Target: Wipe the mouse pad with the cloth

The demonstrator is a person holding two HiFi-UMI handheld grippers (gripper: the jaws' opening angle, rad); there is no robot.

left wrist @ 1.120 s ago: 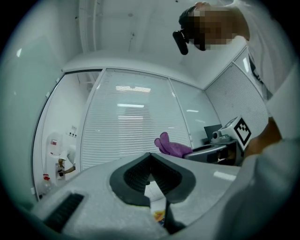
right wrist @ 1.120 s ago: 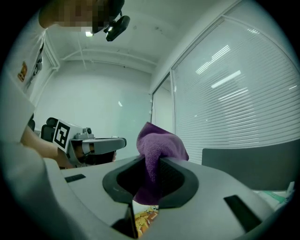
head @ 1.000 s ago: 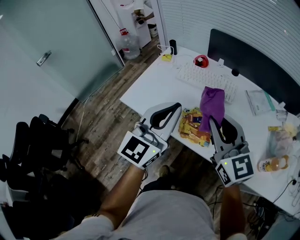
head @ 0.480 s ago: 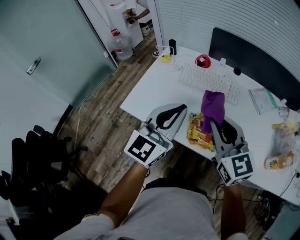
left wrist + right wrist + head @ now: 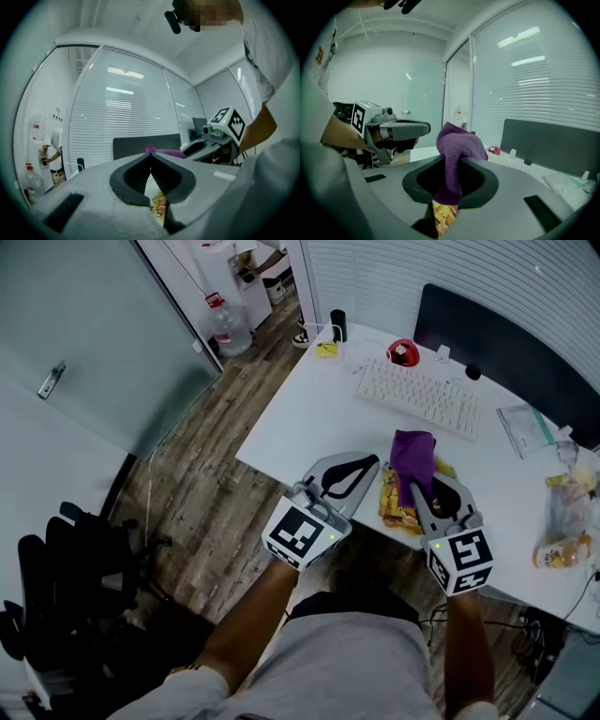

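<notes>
Well, in the head view we see the right gripper (image 5: 413,480) clamped on a purple cloth (image 5: 412,454). The cloth stands up in a bunch out of the jaws, above the cartoon-printed mouse pad (image 5: 397,508). The pad lies at the near edge of the white desk (image 5: 309,413), with the keyboard (image 5: 417,395) farther back. We judge that the cloth is pinched near its middle so that a thick wad can be pressed down flat on the pad. The left gripper (image 5: 371,462) hangs just beside the pad's left edge, with its tips together. We read that as a waiting spot, close enough to pin the pad if it slides.

In the left gripper view, the jaws of the left gripper (image 5: 150,155) meet at the tip and nothing sits between them. Through the opening below the tip we see a strip of the mouse pad (image 5: 158,206), so this tool points across the pad. The cloth (image 5: 165,153) shows just past the tip, beside the right gripper (image 5: 206,145).

In the right gripper view, the right gripper (image 5: 451,161) has both jaws pressed onto the cloth (image 5: 457,143), which spills over the top and hangs through the gap. Below it shows the yellow print of the mouse pad (image 5: 443,213). We cannot tell whether the cloth touches the pad yet. We judge that wiping has not begun and that the next move calls for lowering the wad onto the print.
</notes>
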